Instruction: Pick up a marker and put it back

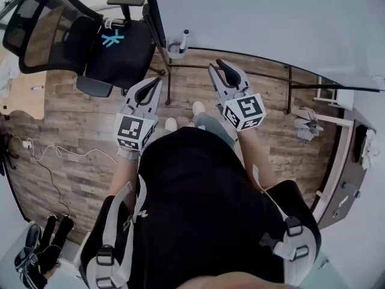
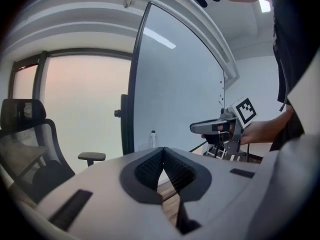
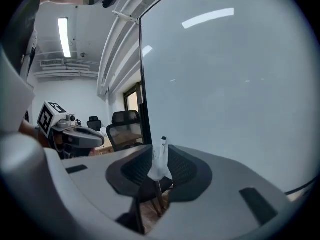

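Marker (image 1: 184,38): upright, long axis vertical, in clear cup (image 1: 175,48) at bottom corner of whiteboard (image 1: 271,23). Sits ahead of R gripper (image 1: 221,64), in line w/ its gap; R is nearer. R jaws slightly apart, empty. L gripper (image 1: 157,82): tips together, holding nothing, further off.

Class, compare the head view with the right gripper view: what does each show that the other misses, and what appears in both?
Only the head view: the loose cable, the white shoes, and the marker cube on the right gripper. Only the right gripper view: the ceiling light, and that gripper's jaws standing slightly apart, with the distant marker lined up in their gap. Both: the marker upright in its holder beside the whiteboard, and the left gripper.
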Tool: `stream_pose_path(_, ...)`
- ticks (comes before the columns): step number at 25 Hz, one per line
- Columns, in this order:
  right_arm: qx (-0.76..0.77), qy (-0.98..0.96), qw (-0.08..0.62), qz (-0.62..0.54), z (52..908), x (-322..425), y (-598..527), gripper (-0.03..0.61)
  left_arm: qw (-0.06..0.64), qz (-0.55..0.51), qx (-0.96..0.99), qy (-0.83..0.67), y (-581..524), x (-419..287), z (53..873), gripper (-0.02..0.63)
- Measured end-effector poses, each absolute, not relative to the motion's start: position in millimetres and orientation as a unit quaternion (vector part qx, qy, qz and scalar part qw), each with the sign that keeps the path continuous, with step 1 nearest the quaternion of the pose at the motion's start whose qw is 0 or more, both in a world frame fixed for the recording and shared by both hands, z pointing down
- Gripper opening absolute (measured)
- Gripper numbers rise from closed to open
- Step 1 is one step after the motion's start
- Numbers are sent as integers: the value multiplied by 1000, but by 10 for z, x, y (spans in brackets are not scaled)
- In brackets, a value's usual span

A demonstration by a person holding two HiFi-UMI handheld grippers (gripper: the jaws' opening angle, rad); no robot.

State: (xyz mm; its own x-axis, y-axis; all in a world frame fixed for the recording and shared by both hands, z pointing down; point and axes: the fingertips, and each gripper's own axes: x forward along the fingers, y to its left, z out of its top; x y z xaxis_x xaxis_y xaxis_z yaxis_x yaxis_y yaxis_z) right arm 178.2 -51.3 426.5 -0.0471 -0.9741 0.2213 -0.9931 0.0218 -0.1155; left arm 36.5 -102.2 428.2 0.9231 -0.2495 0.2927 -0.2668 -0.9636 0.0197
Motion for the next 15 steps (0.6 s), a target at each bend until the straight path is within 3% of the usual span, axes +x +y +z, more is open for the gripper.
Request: stream_pose_path(15, 596, -788, 50, 144, 4577, 1860, -1400, 87, 44, 152, 949, -273, -1346, 240, 4298, 8)
